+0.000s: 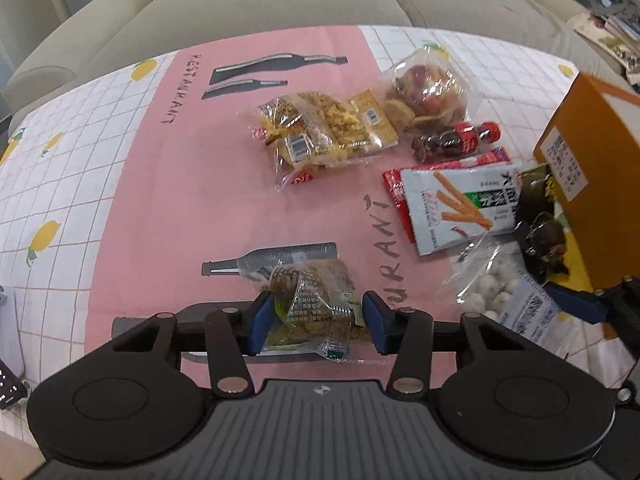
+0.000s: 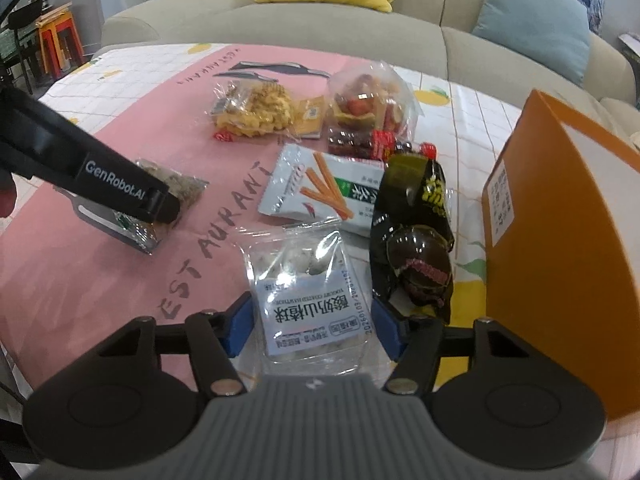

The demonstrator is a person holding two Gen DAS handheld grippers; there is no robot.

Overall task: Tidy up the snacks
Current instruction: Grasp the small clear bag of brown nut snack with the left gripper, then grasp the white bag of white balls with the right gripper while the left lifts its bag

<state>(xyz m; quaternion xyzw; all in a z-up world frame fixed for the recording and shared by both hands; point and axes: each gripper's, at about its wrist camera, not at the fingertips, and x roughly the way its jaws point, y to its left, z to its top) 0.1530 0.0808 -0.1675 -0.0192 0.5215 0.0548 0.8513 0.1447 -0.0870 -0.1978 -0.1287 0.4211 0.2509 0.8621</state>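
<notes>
The one relation that matters is taken to be each packet's place between its own jaws, and the way from there to the tall orange cardboard box (image 2: 560,240) standing at the right edge of the table (judged to be where the snacks are meant to go).

The left gripper (image 1: 316,320) is seen lowered over the small clear-wrapped brown granola-like snack bar with green print (image 1: 312,300), which lies on the pink cloth panel (image 1: 160,200) at the near middle. The bar's long axis runs away from the gripper, so it is spanned across its narrow width. The blue pads (image 1: 260,320) are laid against the wrapper on both sides; the bar is judged to be pinched.

The right gripper (image 2: 314,328) is set over the clear bag of white yogurt-coated balls with a pale blue label (image 2: 312,300), at the near right. Its blue fingers (image 2: 236,332) stand at the bag's 2 side edges, but whether they press the film cannot be told.

The box is just right of the right gripper and well apart from the left one, so the right hand is the nearer. The black crinkly packet (image 2: 416,240) lies between bag and box and could be brushed.
</notes>
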